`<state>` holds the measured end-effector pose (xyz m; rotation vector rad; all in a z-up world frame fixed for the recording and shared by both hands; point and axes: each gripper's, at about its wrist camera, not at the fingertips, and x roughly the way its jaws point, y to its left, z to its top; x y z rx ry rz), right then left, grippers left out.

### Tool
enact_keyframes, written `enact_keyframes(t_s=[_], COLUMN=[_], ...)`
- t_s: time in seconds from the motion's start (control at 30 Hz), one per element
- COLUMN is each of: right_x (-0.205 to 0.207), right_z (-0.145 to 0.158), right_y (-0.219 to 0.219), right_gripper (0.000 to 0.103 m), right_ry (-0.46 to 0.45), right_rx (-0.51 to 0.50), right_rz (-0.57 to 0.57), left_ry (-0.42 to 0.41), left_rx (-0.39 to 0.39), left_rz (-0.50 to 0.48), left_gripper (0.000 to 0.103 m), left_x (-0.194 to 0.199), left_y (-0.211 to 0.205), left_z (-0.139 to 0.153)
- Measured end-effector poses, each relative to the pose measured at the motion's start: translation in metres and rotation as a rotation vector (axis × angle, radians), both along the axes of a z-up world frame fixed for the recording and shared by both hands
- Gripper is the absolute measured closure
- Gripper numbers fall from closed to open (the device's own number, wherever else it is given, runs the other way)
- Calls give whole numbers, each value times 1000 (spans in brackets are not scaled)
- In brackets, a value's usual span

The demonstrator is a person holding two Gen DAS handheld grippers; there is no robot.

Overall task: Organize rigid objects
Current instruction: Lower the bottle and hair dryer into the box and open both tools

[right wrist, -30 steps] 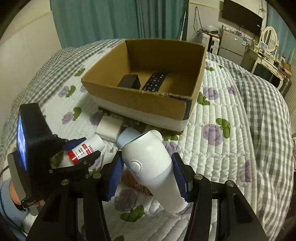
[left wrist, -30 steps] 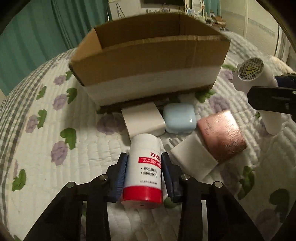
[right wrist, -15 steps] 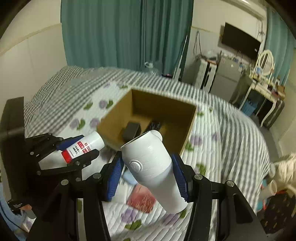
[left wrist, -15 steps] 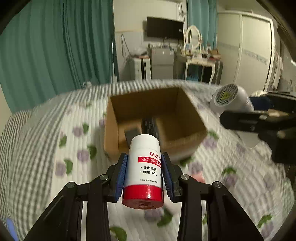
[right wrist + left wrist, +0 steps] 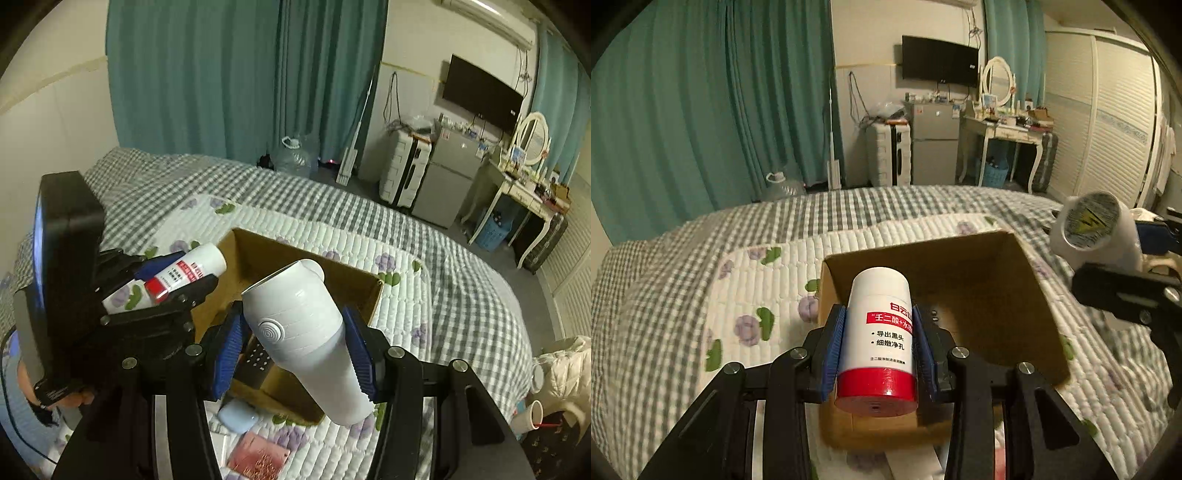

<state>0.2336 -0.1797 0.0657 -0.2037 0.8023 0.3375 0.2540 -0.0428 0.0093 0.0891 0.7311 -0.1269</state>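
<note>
My left gripper (image 5: 878,332) is shut on a white bottle with a red cap (image 5: 877,339) and holds it in the air over the near left corner of the open cardboard box (image 5: 990,295). My right gripper (image 5: 295,343) is shut on a white hair dryer (image 5: 306,339), held above the same box (image 5: 362,288). The dryer also shows at the right of the left wrist view (image 5: 1093,229). The bottle and left gripper show in the right wrist view (image 5: 184,275). A black remote (image 5: 258,360) lies inside the box.
On the quilt in front of the box lie a light blue case (image 5: 238,415) and a pink card (image 5: 258,459). The bed is covered by a flowered quilt (image 5: 757,280). A desk, fridge and suitcase stand at the far wall.
Both grippers have risen from the quilt with their objects and now hang above the box. The loose items on the quilt have dropped out of the left wrist view.
</note>
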Motion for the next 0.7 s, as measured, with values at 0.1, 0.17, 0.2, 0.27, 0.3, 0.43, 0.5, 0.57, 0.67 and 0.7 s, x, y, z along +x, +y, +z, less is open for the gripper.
enact_keyframes(t_s=[0.1, 0.17, 0.2, 0.27, 0.3, 0.43, 0.5, 0.57, 0.67, 0.7], right_x=[15, 23, 26, 32, 33, 41, 46, 50, 56, 58], right_z=[-21, -34, -40, -50, -54, -63, -64, -64, -64, -64], right_y=[-5, -7, -9, -11, -12, -15, -16, -16, -17, -18], right_gripper=[51, 51, 51, 51, 51, 51, 51, 51, 51, 51], right_ry=[32, 50, 58, 71, 73, 79, 80, 77, 70, 69], right_rx=[5, 3, 6, 13, 15, 32, 43, 47, 53, 57], right_rz=[-3, -9, -11, -14, -16, -26, -30, -34, -50, -57], left_ry=[18, 37, 45, 50, 51, 50, 44, 7, -37, -39], left_rx=[20, 12, 9, 12, 16, 1, 5, 21, 6, 8], left_rz=[-8, -10, -11, -11, -12, -35, -36, -12, -7, -1], left_gripper=[66, 66, 66, 66, 66, 64, 55, 36, 28, 28], left_x=[12, 17, 20, 23, 24, 28, 32, 31, 27, 26], left_y=[-6, -8, -9, -10, -12, -14, -13, -11, -4, -2], left_z=[-20, -30, -36, -43, -45, -47, -47, -41, -29, -27])
